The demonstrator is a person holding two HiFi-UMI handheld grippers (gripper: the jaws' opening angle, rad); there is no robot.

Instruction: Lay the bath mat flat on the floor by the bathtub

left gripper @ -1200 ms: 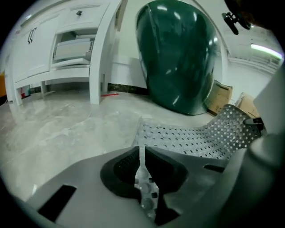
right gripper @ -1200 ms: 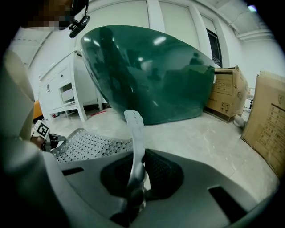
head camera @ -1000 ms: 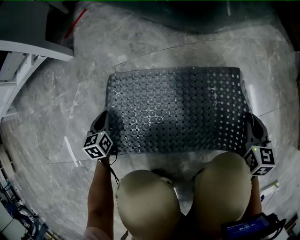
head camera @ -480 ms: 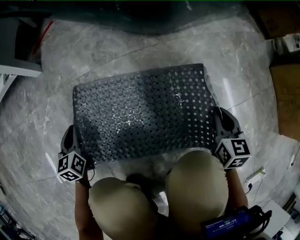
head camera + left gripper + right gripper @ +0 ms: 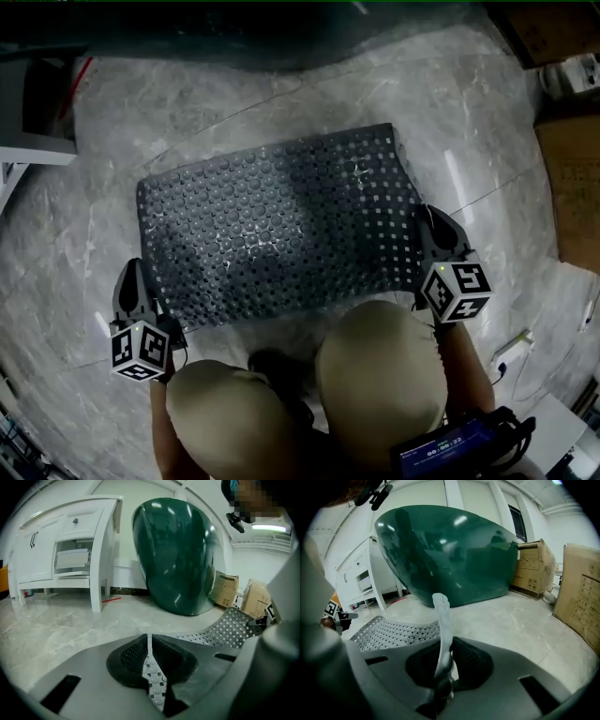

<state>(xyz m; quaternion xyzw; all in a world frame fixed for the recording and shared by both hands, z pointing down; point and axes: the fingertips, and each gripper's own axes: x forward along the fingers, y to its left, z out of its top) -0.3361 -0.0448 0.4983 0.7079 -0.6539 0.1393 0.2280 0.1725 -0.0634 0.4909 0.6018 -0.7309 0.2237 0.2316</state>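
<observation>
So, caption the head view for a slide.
Left gripper and right gripper hold the bath mat by opposite ends.

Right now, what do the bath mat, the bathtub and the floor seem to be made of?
Bath mat: likely soft, translucent grey rubber or PVC; it curls limply at its lifted edge and has rows of holes and suction bumps.
Bathtub: glossy dark green, perhaps acrylic or enamel; it shows sharp light reflections.
Floor: polished grey veined stone or marble-look tile, with joint lines.

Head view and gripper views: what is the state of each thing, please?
bath mat, held by both near corners, sagging, not flat
left gripper, shut on bath mat
right gripper, shut on bath mat
bathtub, standing on the floor
</observation>
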